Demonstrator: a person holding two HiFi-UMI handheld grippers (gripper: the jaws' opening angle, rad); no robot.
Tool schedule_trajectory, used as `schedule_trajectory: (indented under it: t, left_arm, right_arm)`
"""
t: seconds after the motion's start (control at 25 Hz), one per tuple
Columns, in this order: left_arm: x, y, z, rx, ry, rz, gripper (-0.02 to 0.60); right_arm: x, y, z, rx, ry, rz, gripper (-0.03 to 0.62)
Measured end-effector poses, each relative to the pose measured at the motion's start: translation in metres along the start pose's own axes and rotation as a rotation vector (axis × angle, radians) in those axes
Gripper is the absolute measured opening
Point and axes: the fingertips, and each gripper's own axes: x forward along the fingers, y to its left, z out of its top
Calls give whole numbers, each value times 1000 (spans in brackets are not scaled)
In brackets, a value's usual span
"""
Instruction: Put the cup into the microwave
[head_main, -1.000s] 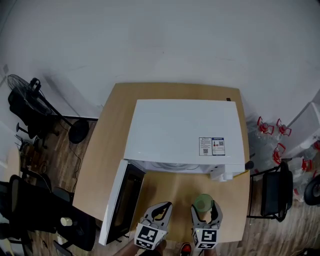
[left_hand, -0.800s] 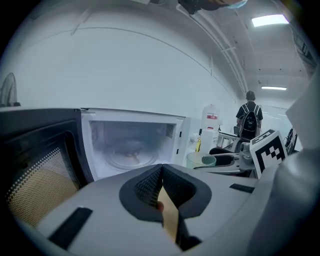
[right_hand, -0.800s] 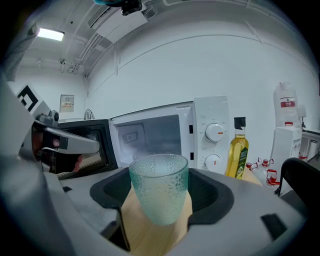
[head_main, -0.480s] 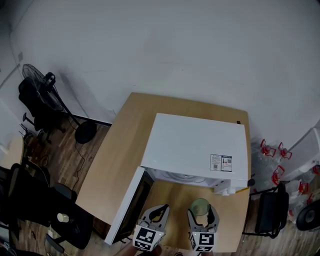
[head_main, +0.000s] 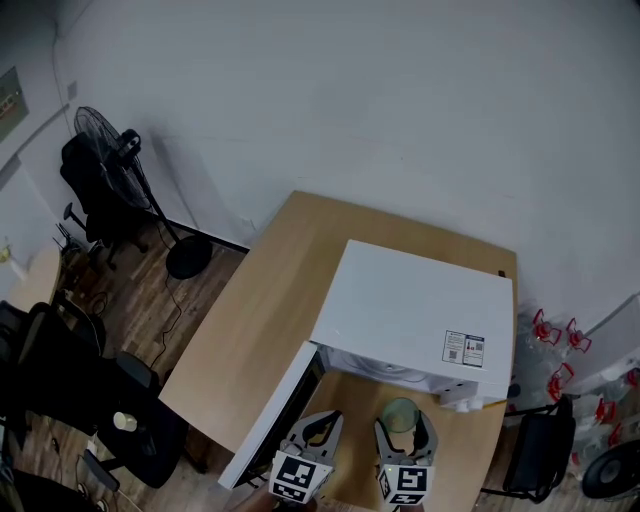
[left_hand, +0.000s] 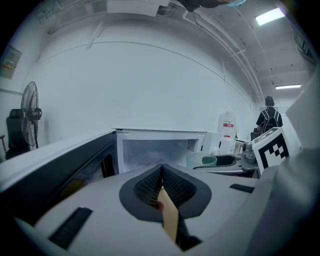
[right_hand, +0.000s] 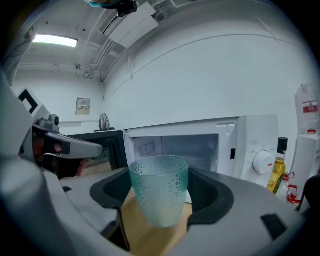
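View has swung since a second ago: fan (head_main: 108, 150) now fully in frame, grippers still low in front. Door (head_main: 272, 428) hangs open at left. Left gripper (head_main: 320, 418) jaws together, nothing between them. Right gripper (head_main: 404, 424) jaws clamped on cup (head_main: 402, 412), upright, lifted off surface (head_main: 255, 310), just outside microwave (head_main: 415, 305) cavity, not in it.

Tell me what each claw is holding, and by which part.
Right claw holds the green cup by the sides of its lower half, upright. Left claw is shut, empty.
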Motion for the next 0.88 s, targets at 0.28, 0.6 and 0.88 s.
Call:
schedule_trajectory:
  t: [0.28, 0.6, 0.88]
  left_arm:
    - [9, 14, 8, -3, -12, 23, 23]
    - [29, 25, 9, -7, -8, 13, 23]
    - [44, 31, 7, -7, 1, 8, 23]
  right_arm:
    - [28, 6, 12, -9, -25, 29, 353]
    - [63, 4, 21, 0, -55, 36, 353]
    - [91, -4, 19, 11, -59, 35, 353]
